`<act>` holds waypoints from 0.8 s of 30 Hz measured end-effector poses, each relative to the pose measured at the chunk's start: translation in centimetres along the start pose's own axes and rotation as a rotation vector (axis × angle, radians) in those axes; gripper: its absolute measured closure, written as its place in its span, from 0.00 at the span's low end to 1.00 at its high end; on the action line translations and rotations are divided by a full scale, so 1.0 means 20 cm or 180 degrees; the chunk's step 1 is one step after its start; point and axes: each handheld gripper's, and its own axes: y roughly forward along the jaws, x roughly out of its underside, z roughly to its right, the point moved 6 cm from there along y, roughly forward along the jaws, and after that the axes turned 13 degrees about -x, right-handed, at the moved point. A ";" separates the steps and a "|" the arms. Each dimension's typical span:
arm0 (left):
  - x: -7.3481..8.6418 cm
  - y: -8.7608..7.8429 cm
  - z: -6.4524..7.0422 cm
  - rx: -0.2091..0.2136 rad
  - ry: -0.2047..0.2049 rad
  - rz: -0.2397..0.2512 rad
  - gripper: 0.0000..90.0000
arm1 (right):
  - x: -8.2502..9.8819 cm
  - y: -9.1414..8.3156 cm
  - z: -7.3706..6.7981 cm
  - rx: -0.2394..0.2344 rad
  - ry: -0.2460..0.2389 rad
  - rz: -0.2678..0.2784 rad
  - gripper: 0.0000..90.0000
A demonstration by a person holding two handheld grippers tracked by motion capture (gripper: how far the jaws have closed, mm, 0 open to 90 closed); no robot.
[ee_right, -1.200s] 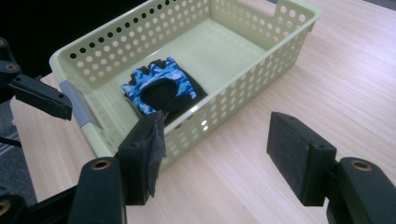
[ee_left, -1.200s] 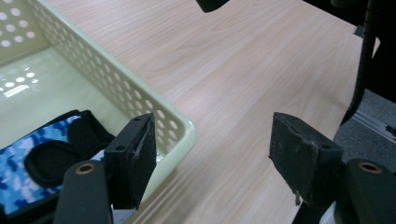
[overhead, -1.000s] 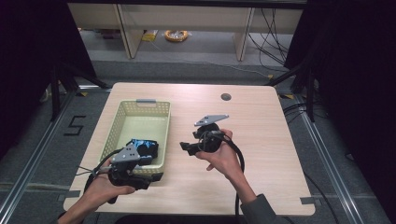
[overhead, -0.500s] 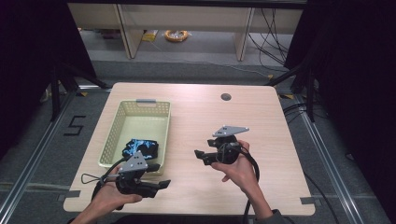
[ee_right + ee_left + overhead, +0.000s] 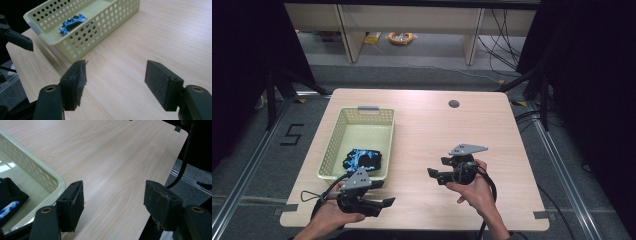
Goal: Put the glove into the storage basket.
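Between the pads of the left gripper: nothing but bare wood, jaws standing wide, gripping nothing. Just beside its left pad, the rounded near corner of the pale green basket; inside that corner, the edge of the black and blue cloth. Ahead of the jaws, open table out to its far edge; off to the right, a dark cable and the floor rail.

Seen from the high view: left gripper held low over the near edge of the table, jaws pointing right, just below the basket. A second ago higher up and close against the basket's near right corner; since then drawn down toward the person and clear of the rim. Cloth lying bunched in the near end of the basket, in the same spot as before.

Between the pads of the right gripper: again bare wood, jaws wide apart and empty. Ahead and to the left of them, the perforated basket with the cloth inside; at the far left, one jaw of the other gripper.

From above: right gripper over the right half of the table, jaws pointing left toward the basket, well apart from it. A second ago nearer the table's middle; now moved down and right, toward the near edge.
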 end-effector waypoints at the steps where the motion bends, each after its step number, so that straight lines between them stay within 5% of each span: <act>1: 0.01 0.00 0.00 -0.0001 -0.0014 -0.0005 0.36 | 0.01 0.00 0.01 -0.0018 -0.0008 -0.0013 0.38; 11: 0.05 0.02 0.02 0.0071 0.0009 -0.0016 0.30 | 0.12 -0.03 0.02 -0.0012 0.0055 -0.0020 0.33; 13: 0.06 0.03 0.02 0.0113 -0.0087 0.0002 0.27 | 0.13 -0.03 0.03 -0.0004 -0.0005 0.0003 0.30; 18: 0.09 0.04 0.02 0.0141 -0.0001 0.0032 0.21 | 0.16 -0.03 0.02 -0.0051 -0.0059 0.0050 0.19; 21: 0.11 0.05 0.04 0.0153 -0.0003 0.0038 0.18 | 0.19 -0.05 -0.01 -0.0092 0.0064 0.0066 0.18; 22: 0.13 0.05 0.04 0.0161 -0.0026 0.0031 0.18 | 0.18 -0.05 0.01 -0.0094 -0.0065 0.0109 0.18; 23: 0.14 0.06 0.05 0.0161 -0.0011 -0.0006 0.18 | 0.20 -0.06 -0.01 -0.0072 0.0042 0.0079 0.18; 24: 0.15 0.06 0.05 0.0154 -0.0006 -0.0006 0.18 | 0.20 -0.06 0.00 -0.0056 -0.0021 0.0082 0.18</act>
